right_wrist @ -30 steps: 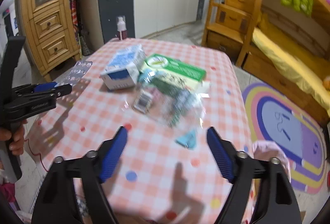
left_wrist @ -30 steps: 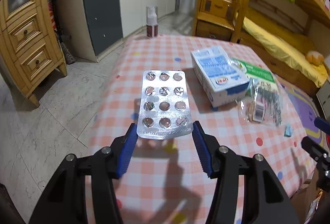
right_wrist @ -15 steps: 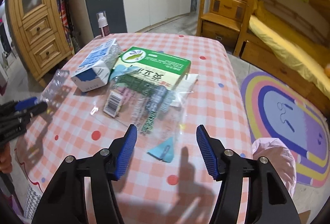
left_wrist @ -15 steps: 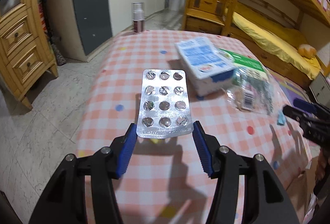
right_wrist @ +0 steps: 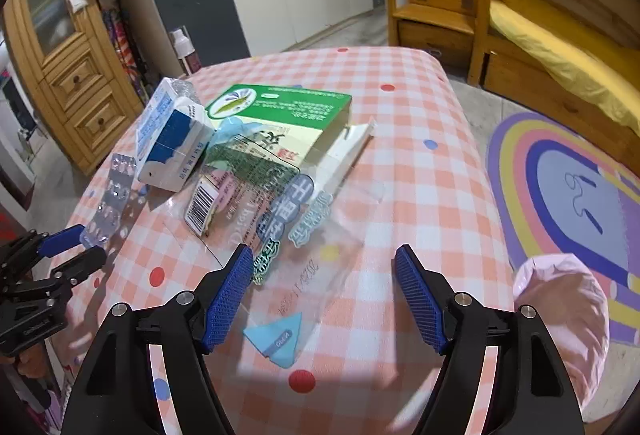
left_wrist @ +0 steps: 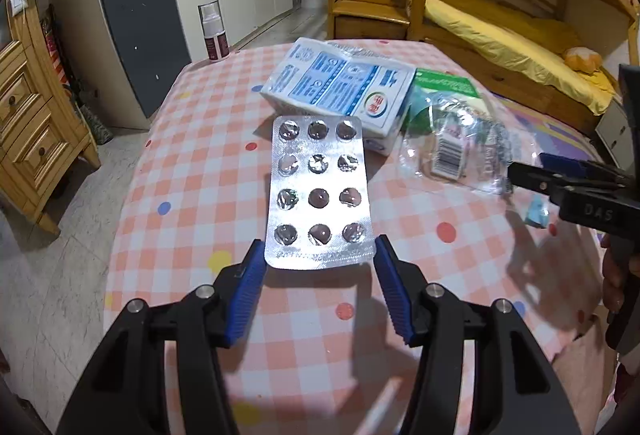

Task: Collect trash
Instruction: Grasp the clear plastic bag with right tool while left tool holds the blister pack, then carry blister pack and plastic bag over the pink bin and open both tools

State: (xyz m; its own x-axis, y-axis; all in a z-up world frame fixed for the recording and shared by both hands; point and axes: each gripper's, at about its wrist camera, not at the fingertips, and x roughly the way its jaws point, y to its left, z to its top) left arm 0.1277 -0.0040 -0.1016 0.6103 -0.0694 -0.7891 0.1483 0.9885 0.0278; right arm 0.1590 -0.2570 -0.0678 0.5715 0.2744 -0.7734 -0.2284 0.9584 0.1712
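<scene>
My left gripper (left_wrist: 320, 255) is shut on the near end of a silver blister pack (left_wrist: 318, 191) and holds it above the checked tablecloth (left_wrist: 192, 139); the pack also shows in the right wrist view (right_wrist: 114, 195). My right gripper (right_wrist: 324, 263) is open over a clear printed plastic bag (right_wrist: 280, 219), its fingers either side of the bag's near end. A blue-and-white milk carton (left_wrist: 340, 87) (right_wrist: 168, 139) lies on its side. A green-and-white flat box (right_wrist: 280, 119) lies under the bag. A small blue wrapper piece (right_wrist: 276, 339) lies near the front edge.
A spray bottle (left_wrist: 214, 31) stands at the table's far corner. A pink bag (right_wrist: 560, 299) sits off the table's right side above a rainbow rug (right_wrist: 568, 187). A wooden dresser (left_wrist: 28, 127) stands left, a bunk bed (left_wrist: 512, 35) behind.
My right gripper has moved forward over the clear bag and opened a little wider. My left gripper has carried the blister pack toward the carton.
</scene>
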